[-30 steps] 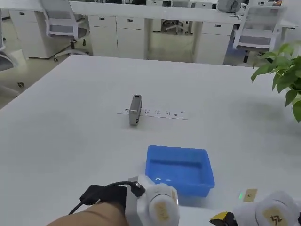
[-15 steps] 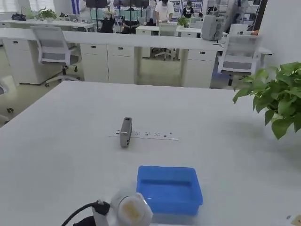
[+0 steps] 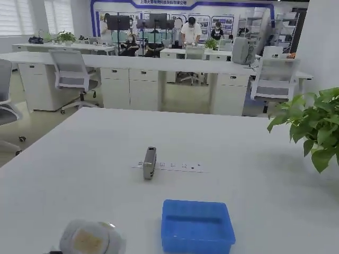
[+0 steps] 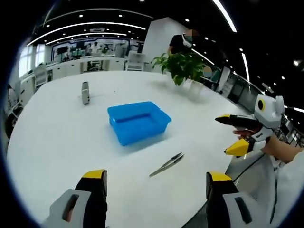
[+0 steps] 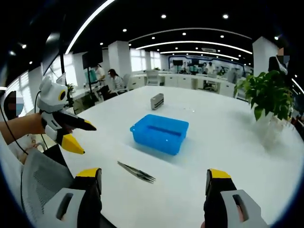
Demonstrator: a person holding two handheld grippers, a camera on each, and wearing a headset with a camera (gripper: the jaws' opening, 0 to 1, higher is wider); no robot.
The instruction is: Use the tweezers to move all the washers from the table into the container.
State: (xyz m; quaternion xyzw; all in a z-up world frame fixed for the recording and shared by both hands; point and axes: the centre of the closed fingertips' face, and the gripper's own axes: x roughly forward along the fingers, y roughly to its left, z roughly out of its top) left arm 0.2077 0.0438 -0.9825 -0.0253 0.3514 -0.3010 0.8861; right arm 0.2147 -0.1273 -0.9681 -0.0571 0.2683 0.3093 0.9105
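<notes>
In the left gripper view the tweezers [image 4: 166, 164] lie on the surface [image 4: 57, 142] at 5 o'clock from the blue container [image 4: 138, 121], long axis 8-to-2. The head view adds a power strip [image 3: 175, 166]. The left tool [image 4: 156, 175] and right tool [image 5: 154, 173] gape, empty.

The left claw [image 4: 156, 176] has its jaws spread wide, gripping nothing. The right claw [image 5: 153, 175] is spread likewise and empty, a hand [image 4: 278, 148] holding it well apart from the left.

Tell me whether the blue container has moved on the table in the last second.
No. The blue container sits nearer and to the right of the gray adapter, just as before; it is the head camera that has tilted up.
</notes>
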